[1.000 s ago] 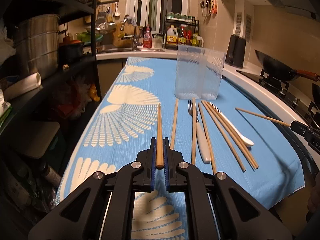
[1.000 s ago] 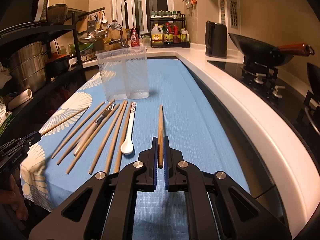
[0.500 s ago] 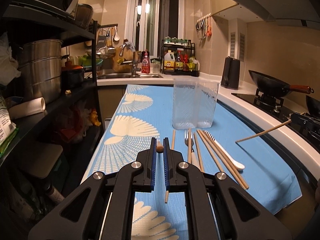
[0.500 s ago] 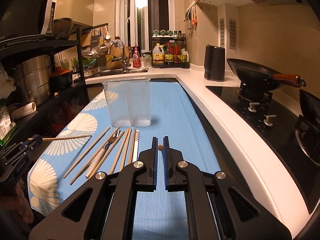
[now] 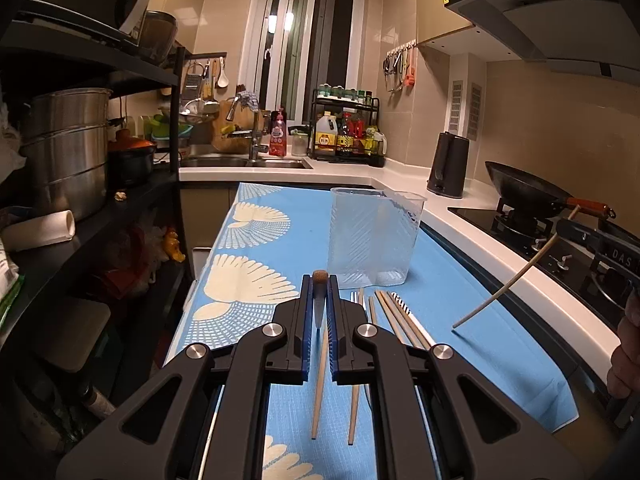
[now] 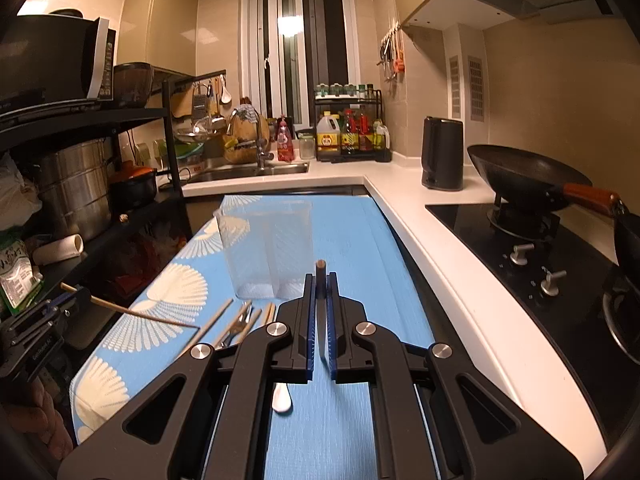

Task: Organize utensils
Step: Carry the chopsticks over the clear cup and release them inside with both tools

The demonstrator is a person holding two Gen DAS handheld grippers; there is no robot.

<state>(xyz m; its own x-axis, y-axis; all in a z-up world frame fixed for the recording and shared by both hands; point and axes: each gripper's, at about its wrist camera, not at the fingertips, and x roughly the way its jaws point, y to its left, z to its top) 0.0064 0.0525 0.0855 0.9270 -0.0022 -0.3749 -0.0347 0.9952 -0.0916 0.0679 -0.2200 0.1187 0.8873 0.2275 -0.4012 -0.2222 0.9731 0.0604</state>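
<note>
- Pinching one chopstick (image 5: 320, 280) upright, the left gripper (image 5: 319, 312) hangs above the blue cloth (image 5: 280, 248).
- Clamping another chopstick (image 6: 320, 270), the right gripper (image 6: 319, 312) does likewise.
- Ahead of both stands the clear holder (image 5: 374, 236); remaining utensils (image 5: 394, 312) lie beneath them.

I see a table covered by a blue cloth (image 5: 460, 292) with white fan motifs. A clear plastic container (image 5: 374, 236) stands upright on it. Just in front of the container lie wooden chopsticks (image 5: 390, 314), a fork (image 6: 240, 324) and a white spoon (image 6: 282, 398), side by side, partly hidden.
</note>
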